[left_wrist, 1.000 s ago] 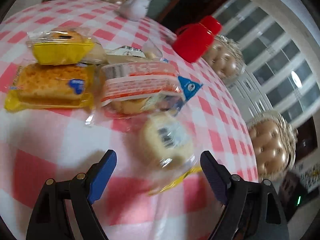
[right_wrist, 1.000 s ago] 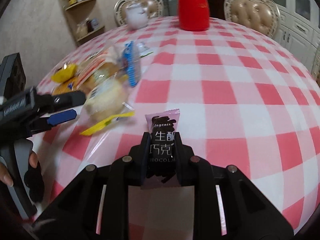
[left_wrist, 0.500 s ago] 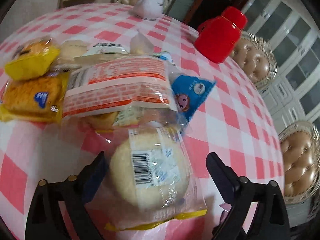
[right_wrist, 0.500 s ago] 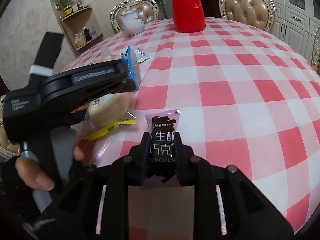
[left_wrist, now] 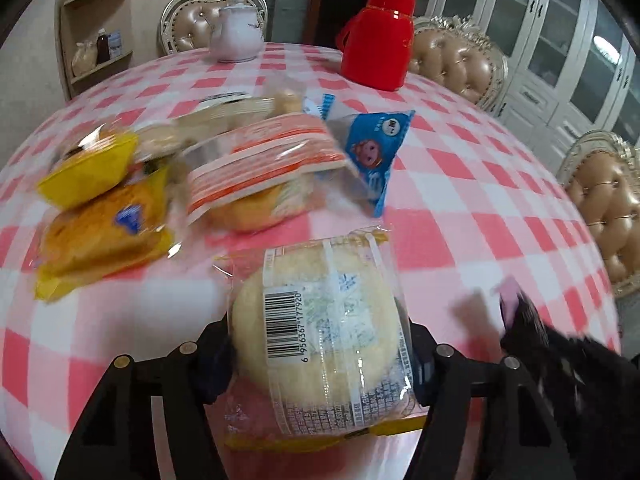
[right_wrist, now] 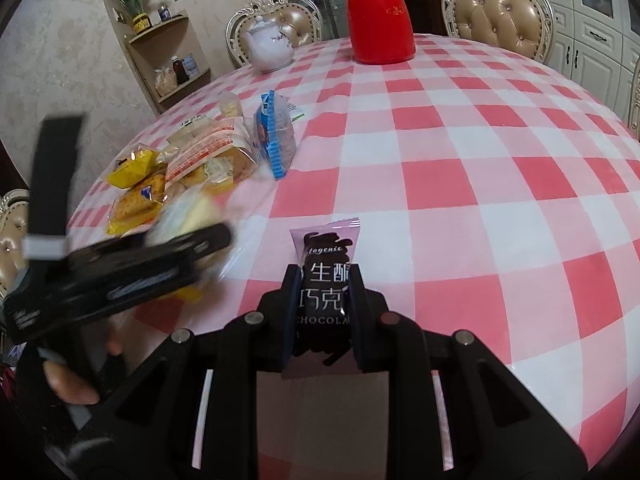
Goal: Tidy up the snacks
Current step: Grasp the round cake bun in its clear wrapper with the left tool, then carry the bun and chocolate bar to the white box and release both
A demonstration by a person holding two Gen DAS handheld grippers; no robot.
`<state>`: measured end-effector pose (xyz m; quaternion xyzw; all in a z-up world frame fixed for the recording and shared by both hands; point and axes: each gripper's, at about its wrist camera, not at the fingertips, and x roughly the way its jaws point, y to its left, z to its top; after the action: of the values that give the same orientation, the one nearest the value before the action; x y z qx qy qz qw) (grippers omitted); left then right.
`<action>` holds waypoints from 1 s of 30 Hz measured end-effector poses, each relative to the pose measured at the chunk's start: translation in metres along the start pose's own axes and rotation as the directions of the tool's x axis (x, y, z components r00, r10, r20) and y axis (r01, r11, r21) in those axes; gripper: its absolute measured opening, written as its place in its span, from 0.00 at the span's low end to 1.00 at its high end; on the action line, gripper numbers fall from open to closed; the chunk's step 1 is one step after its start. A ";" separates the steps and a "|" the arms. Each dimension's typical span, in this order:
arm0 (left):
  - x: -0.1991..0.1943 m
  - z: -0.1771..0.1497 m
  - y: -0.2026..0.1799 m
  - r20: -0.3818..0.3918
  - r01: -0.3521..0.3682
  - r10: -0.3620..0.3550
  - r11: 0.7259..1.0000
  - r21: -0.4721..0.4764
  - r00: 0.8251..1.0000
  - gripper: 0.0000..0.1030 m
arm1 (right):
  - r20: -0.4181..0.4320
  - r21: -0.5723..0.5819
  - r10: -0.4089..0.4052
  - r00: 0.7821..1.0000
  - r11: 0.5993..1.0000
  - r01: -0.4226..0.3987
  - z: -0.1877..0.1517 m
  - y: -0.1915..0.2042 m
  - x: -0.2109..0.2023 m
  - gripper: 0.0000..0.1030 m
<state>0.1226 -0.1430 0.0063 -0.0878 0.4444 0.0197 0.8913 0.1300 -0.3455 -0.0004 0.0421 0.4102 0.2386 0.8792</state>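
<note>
On my left, my left gripper (left_wrist: 320, 350) has just been closing its jaws on the round pale bun in its clear wrapper (left_wrist: 320, 320), and the pads now sit against both sides of it, so I read this as the pick-up step for that snack, the grasp just made. Just beyond it the rest of the snack pile (left_wrist: 192, 176) lies on the checked tablecloth (left_wrist: 480, 184): the yellow-wrapped cakes (left_wrist: 100, 216), the orange-striped packet (left_wrist: 264, 160) and the blue cartoon pouch (left_wrist: 376, 148), heaped loosely and touching one another. Next I should lift the bun clear without crushing it or dragging the wrapper, and set it with its own kind. I see no box, tray or basket for sorting; the white teapot (right_wrist: 270, 50) and red flask (right_wrist: 380, 16) stand well apart at the far edge, contents hidden. On my right, my right gripper (right_wrist: 325, 300) is clenched on the chocolate packet (right_wrist: 326, 280), held above the cloth.
</note>
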 end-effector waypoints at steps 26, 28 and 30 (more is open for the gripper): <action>-0.098 -0.072 0.153 0.157 0.001 0.027 0.984 -0.178 0.987 0.65 | 0.079 -0.010 0.091 0.993 0.996 -0.090 -0.047 0.127 -0.021 0.25; -0.105 -0.076 0.159 0.171 0.001 0.032 0.981 -0.192 0.985 0.65 | 0.085 -0.016 0.095 0.992 0.995 -0.094 -0.051 0.136 -0.023 0.25; -0.110 -0.081 0.164 0.176 0.008 0.028 0.979 -0.206 0.984 0.65 | 0.088 -0.019 0.106 0.991 0.994 -0.104 -0.054 0.146 -0.023 0.25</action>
<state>-0.0268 0.0093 0.0231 -0.1750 0.3589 0.0778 0.9135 0.0210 -0.2339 0.0193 0.0678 0.3662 0.2853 0.8831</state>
